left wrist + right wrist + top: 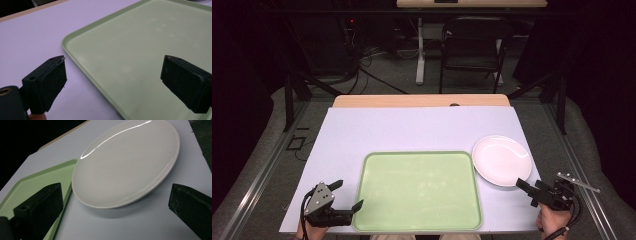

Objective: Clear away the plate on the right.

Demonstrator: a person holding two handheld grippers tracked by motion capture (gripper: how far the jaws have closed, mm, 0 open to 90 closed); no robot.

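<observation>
White plate [502, 160] near the surface's [412, 127] right edge, touching the green tray's [419, 190] far right corner, rim slightly over it. Green tray centred along the near edge. Right gripper [526, 186] just beside the plate's near rim, fingers spread, holding nothing. Left gripper [348, 195] at the tray's near left corner, fingers spread wide, empty.

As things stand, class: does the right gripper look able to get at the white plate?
Probably yes. The right gripper sits just off the white plate with its jaws open toward the near rim, and nothing lies between them.
</observation>
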